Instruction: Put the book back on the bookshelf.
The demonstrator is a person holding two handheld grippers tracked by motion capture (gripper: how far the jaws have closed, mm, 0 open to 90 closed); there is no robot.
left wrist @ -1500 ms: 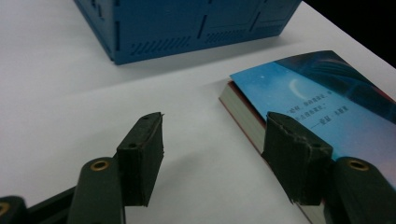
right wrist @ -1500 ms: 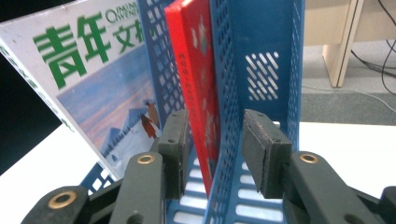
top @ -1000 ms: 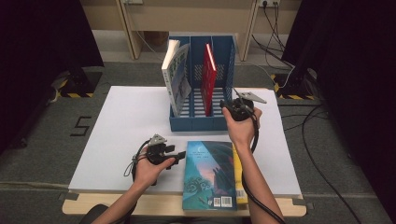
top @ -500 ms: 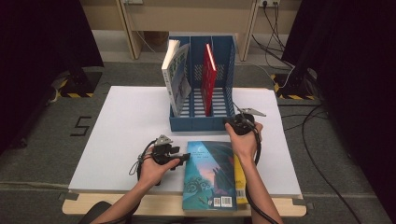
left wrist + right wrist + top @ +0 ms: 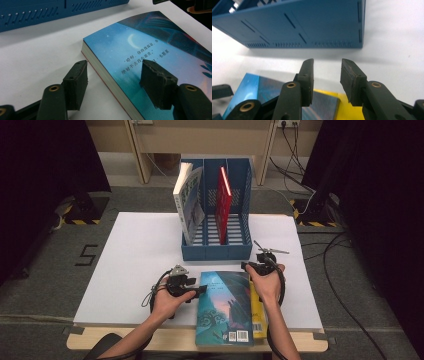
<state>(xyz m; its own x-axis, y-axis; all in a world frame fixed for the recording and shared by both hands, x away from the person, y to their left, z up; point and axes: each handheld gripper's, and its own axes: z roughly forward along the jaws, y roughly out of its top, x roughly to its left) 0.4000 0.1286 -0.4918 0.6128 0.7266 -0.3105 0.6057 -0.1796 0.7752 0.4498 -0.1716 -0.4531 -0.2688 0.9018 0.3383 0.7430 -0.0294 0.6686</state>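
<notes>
The yellow book [image 5: 256, 307] lies mostly hidden under the blue-covered book [image 5: 225, 307], only a strip along its right side showing. In the left gripper view the blue-covered book's near and right parts are cut off by the picture's edge. The print on its cover is too small to read in the high view.

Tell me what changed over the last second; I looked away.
The right gripper came down from beside the blue rack to the blue book's far right corner, its jaws closing somewhat, empty. The left gripper stayed open astride that book's left edge; the racked books are unmoved.
</notes>
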